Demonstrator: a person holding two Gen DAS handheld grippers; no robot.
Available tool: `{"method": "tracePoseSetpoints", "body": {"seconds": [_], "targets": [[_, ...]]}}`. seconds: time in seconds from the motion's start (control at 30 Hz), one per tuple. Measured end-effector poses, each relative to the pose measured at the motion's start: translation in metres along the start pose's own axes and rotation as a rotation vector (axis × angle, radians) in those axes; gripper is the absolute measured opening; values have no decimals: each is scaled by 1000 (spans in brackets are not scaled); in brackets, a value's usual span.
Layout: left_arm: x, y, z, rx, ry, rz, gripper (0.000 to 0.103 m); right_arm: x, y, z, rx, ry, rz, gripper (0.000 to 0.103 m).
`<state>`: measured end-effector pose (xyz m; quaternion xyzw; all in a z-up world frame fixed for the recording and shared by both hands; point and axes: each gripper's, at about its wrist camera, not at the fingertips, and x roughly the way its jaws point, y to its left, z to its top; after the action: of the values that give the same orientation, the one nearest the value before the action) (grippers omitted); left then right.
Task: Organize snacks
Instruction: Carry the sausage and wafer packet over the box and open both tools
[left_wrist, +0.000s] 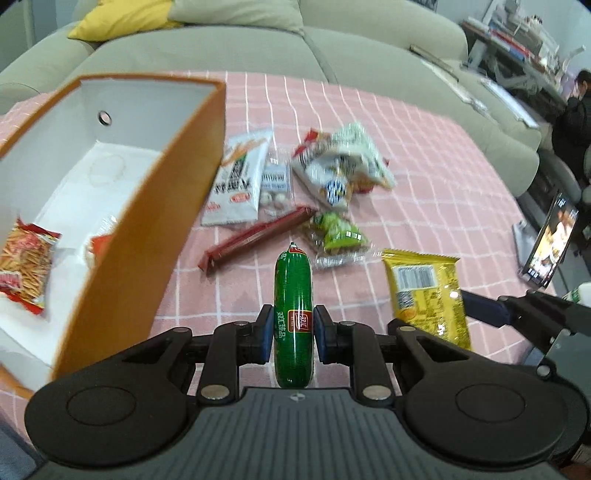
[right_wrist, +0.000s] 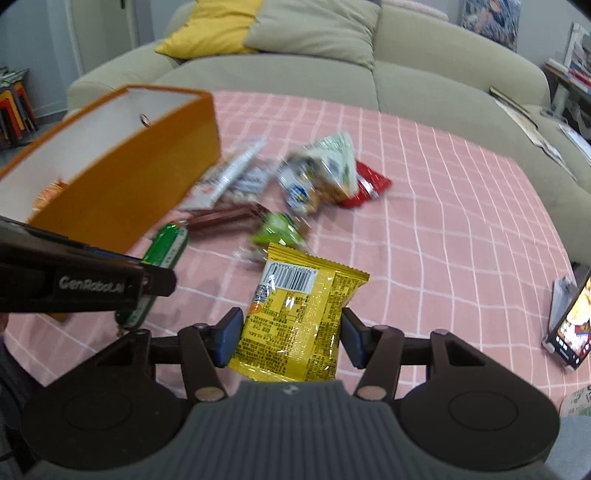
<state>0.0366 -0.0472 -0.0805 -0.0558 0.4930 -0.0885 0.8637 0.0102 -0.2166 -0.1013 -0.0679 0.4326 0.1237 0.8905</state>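
My left gripper (left_wrist: 294, 328) is shut on a green sausage (left_wrist: 293, 310), held above the pink checked cloth beside the orange box (left_wrist: 140, 236). The sausage also shows in the right wrist view (right_wrist: 164, 243) under the left gripper's body. My right gripper (right_wrist: 291, 334) is shut on a yellow snack packet (right_wrist: 299, 314), which also shows in the left wrist view (left_wrist: 428, 295). The box, white inside, holds a red-edged snack bag (left_wrist: 24, 258). Several loose snacks lie on the cloth: a white bag (left_wrist: 238, 177), a brown stick (left_wrist: 258, 234), a green packet (left_wrist: 338, 232).
A phone (right_wrist: 570, 332) stands propped at the table's right edge. A beige sofa (right_wrist: 332, 74) with a yellow cushion (right_wrist: 218, 29) runs behind the table. A white-and-blue bag (right_wrist: 317, 173) and red packet (right_wrist: 369, 184) lie mid-table.
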Motion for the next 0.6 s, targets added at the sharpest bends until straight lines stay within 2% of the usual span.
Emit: {"method": "tracePoseSetpoints", "body": {"seconds": [0.33, 0.6], "targets": [[-62, 30, 17, -59, -121, 3, 24, -41, 42, 42, -96, -137, 94, 54], [-89, 74, 35, -88, -156, 76, 24, -47, 90, 81, -241, -202, 193, 54]]}}
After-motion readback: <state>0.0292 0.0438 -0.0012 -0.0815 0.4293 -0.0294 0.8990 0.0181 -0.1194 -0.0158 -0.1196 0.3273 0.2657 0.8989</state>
